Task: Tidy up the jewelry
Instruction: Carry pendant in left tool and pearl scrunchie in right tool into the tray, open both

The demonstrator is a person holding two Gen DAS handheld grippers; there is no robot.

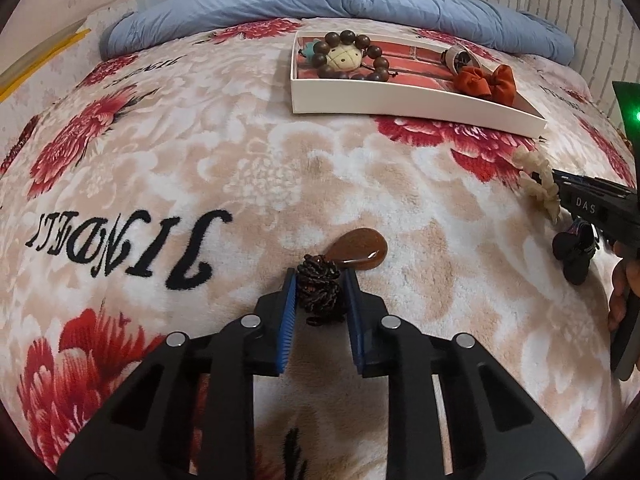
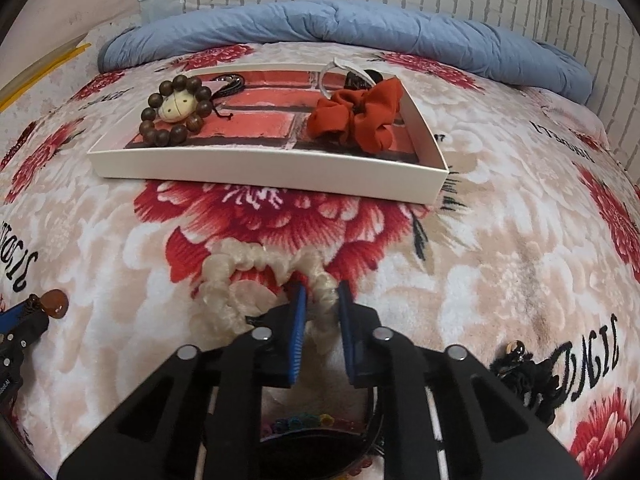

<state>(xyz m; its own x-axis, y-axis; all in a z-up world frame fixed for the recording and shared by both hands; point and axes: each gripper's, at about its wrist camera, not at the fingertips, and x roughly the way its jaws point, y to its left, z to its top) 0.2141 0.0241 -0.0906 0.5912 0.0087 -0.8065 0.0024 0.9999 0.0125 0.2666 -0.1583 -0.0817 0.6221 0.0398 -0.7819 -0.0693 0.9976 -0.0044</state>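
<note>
My left gripper (image 1: 320,280) is shut on the dark braided cord (image 1: 319,289) of a brown teardrop pendant (image 1: 357,251) that lies on the floral blanket. My right gripper (image 2: 322,294) is shut on a cream scrunchie (image 2: 256,276), also seen at the right of the left wrist view (image 1: 538,184). A shallow white tray (image 2: 264,168) with a brick-pattern floor sits farther back; it holds a brown bead bracelet (image 2: 176,110) with a cream charm, a red-orange scrunchie (image 2: 356,118) and a clear ring (image 2: 340,74). The tray also shows in the left wrist view (image 1: 400,100).
A black hair tie (image 2: 524,376) with a small charm lies at the right. Another dark item (image 1: 574,250) lies under the right gripper in the left wrist view. A rolled blue quilt (image 2: 340,32) lines the back by a brick-pattern wall. Coloured beads (image 2: 298,424) show below the right gripper.
</note>
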